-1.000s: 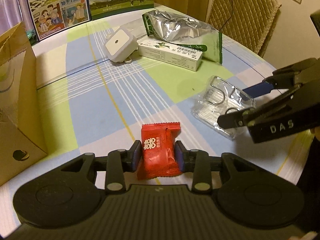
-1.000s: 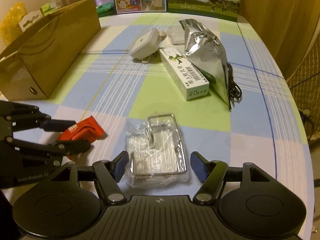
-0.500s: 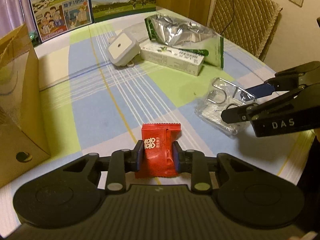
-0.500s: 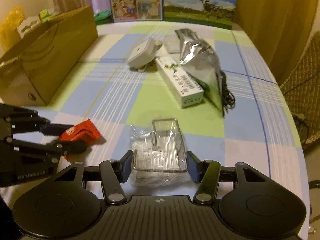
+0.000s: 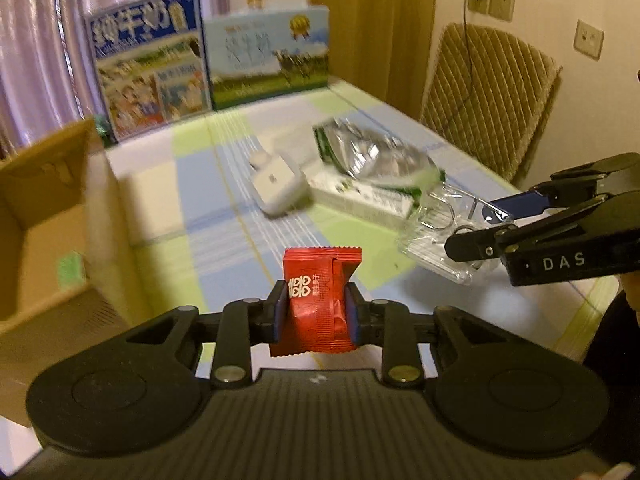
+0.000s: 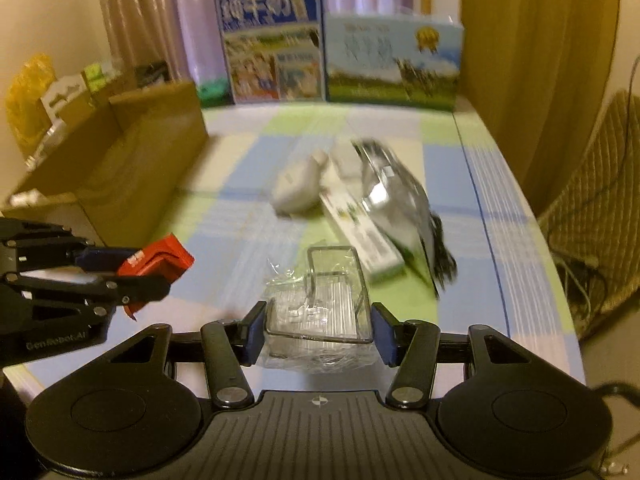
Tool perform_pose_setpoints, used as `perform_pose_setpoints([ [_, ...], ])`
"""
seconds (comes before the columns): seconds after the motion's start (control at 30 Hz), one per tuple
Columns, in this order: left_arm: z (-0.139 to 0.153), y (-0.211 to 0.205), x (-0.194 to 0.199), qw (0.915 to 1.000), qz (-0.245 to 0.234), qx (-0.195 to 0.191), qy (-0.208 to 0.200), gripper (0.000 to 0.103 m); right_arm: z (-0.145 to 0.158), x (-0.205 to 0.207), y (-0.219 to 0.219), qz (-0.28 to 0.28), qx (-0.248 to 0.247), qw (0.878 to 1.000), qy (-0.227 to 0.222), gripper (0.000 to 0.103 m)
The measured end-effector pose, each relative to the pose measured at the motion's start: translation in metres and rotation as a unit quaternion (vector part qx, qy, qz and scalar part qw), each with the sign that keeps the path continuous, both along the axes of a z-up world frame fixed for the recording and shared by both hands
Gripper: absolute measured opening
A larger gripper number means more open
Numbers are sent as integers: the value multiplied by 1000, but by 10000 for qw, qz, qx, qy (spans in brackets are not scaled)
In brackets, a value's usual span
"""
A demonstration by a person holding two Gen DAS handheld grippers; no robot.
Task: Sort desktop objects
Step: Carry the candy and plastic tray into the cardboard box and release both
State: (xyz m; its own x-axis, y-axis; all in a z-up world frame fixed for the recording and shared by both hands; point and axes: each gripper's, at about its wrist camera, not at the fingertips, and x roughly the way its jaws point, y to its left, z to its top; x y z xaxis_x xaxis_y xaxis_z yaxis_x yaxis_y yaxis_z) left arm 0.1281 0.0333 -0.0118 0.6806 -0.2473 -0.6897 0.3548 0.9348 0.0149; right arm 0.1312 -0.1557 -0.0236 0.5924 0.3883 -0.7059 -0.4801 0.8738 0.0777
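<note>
A: Starting with the biggest thing, the cardboard box [image 5: 48, 216] is sitting open at the left side of the table [image 5: 224, 240], near the left gripper [image 5: 316, 312]. What is threatening to go wrong there?

B: The box wall is standing tall, so a carried item is risking a knock against the rim if it is travelling too low. Both views are also smearing with blur, which suggests fast movement.

A: And the right gripper [image 6: 318, 332]?

B: Its jaws are closing on the clear plastic packet [image 6: 320, 316], which is holding a wire frame. The packet is lifted off the cloth at its near end, as best one can judge. The film is slippery and loose, so the pads are probably pinching wrap more than frame, and the packet is liable to slide or sag out.

A: Which way is it pointing?

B: Its long axis is running away from the camera, toward the white carton [image 6: 360, 236] and silver foil bag [image 6: 392, 196] behind it.

A: And the smallest piece?

B: The red candy packet [image 5: 318, 300] is being gripped between the left jaws, held above the table. Its long axis is standing roughly upright in the left view, crimped end upward. Only the middle is being squeezed, so the wrapper is free to twist or slip.
</note>
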Motion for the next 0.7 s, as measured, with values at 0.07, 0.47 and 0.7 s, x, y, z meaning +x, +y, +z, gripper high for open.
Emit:
perform_pose_setpoints([
  [0.07,16,11,-3,9999,103,22,-135,24,16,-1,14,126,140,9998,-117,51],
  [0.47,71,129,-17,9919,1026,421,-622,24,71,-2,148,1199,633,9897,-463,51],
  [0.7,70,196,-3,9872,1441,417,-548,24,55,10,218,1581,550,9855,-278,51],
])
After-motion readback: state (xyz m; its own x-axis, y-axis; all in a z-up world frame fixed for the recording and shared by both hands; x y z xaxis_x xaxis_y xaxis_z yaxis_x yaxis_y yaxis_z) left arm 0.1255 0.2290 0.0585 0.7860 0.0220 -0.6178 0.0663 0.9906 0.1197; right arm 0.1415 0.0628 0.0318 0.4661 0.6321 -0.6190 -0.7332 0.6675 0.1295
